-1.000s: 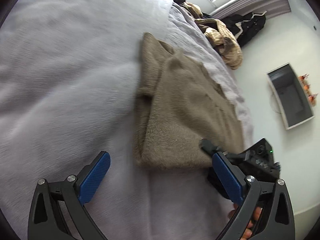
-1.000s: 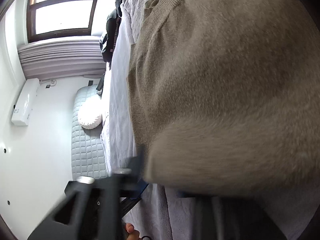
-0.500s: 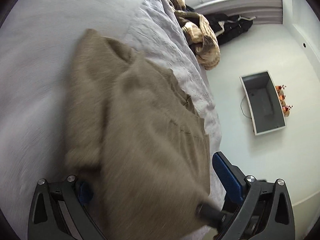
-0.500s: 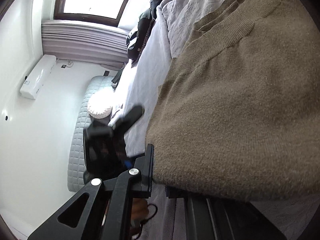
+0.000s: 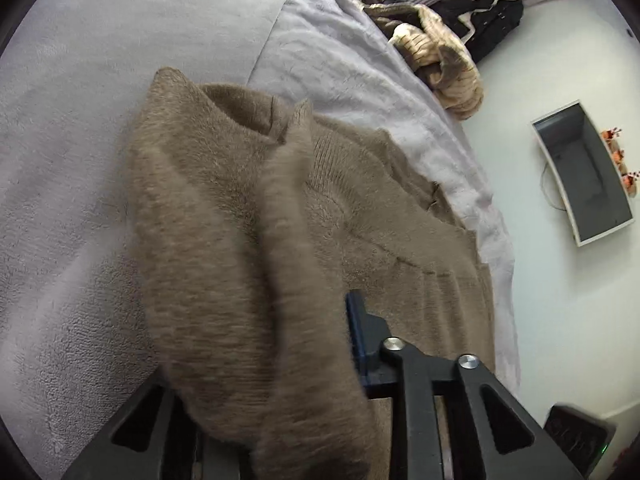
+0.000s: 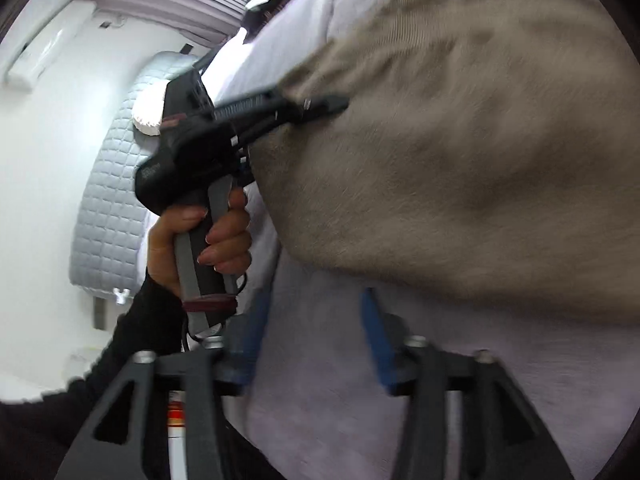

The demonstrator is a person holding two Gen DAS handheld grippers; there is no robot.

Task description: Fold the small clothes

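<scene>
A tan knit sweater point(image 5: 248, 208) lies partly folded on the pale grey bedcover point(image 5: 72, 120). My left gripper point(image 5: 296, 352) is shut on a raised fold of the sweater; its left finger is buried in the cloth and only the right blue pad point(image 5: 354, 320) shows. In the right wrist view the left gripper point(image 6: 316, 106) pinches the sweater point(image 6: 480, 140) edge, held by a hand. My right gripper point(image 6: 316, 340) is open and empty, its blue pads point(image 6: 374, 332) apart, just below the sweater's near edge.
A beige striped garment point(image 5: 436, 52) and dark clothes point(image 5: 488, 16) lie at the far bed edge. A grey open box point(image 5: 584, 172) stands on the white floor to the right. A quilted white mat point(image 6: 108, 200) lies on the floor.
My left gripper moved onto the sweater, closed on a fold and lifted it. My right gripper let go of the sweater, opened and pulled back.
</scene>
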